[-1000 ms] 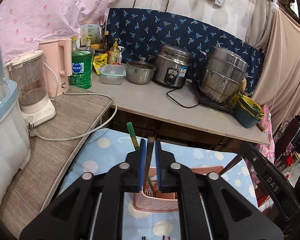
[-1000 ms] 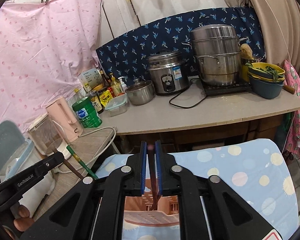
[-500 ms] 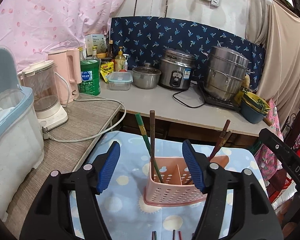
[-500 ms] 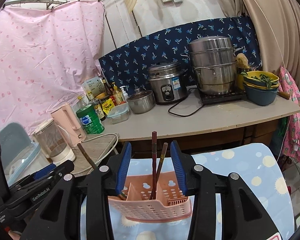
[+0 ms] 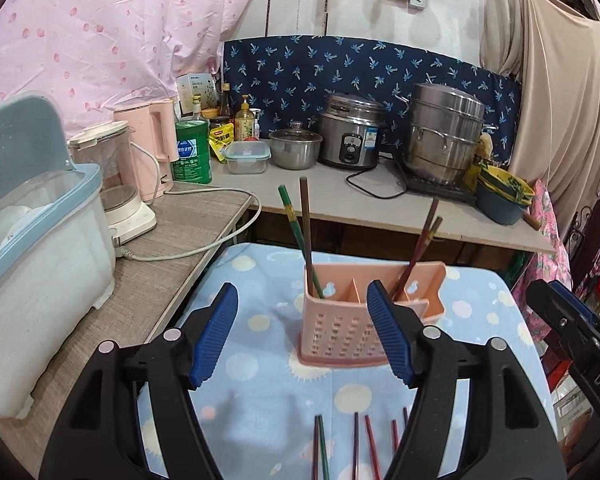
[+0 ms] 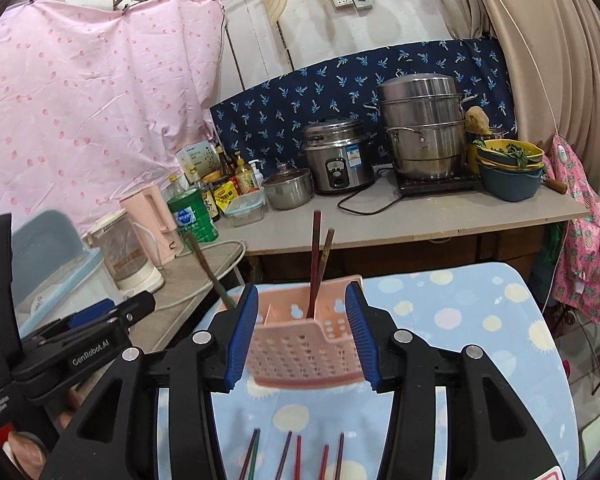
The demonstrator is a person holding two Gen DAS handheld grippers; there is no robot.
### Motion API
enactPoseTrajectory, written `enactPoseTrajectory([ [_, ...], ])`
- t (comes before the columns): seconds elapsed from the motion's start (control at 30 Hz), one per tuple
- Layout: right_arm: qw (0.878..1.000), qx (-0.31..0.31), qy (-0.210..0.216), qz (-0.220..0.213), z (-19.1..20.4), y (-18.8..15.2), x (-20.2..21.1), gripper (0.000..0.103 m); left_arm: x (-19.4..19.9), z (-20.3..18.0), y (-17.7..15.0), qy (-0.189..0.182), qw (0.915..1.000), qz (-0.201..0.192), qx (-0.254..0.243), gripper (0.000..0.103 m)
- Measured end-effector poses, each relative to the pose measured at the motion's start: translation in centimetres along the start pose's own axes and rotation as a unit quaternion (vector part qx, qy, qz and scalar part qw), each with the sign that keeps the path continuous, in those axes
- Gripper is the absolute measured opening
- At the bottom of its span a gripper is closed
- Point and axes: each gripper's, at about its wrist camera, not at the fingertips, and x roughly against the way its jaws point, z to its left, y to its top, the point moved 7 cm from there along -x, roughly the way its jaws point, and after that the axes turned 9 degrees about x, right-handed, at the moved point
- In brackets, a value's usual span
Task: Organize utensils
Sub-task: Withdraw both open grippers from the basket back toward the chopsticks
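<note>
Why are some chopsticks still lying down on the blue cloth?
Those chopsticks lie loose on the cloth in front of the pink holder, not yet sorted. Four others already stand in the holder, two at each end. Nothing looks spilled or broken.

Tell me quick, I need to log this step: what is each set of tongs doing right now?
Left tongs: open, holding nothing, jaws have just been opening.
Right tongs: open, holding nothing, jaws have just been opening.
</note>
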Motion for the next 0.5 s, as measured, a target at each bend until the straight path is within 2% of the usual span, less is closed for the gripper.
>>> enactPoseTrajectory([
  [0.27, 0.999, 0.028, -0.016, 0.038, 0.7, -6.5, 4.2, 0.044, 2.8, 0.6, -5.2, 0.006, 0.9995, 0.024, -0.020, 0.064],
  [0.5, 0.996, 0.036, -0.025, 0.081, 1.0, -12.4, 6.6, 0.044, 4.1, 1.5, -11.0, 0.013, 0.9974, 0.061, -0.037, 0.064],
])
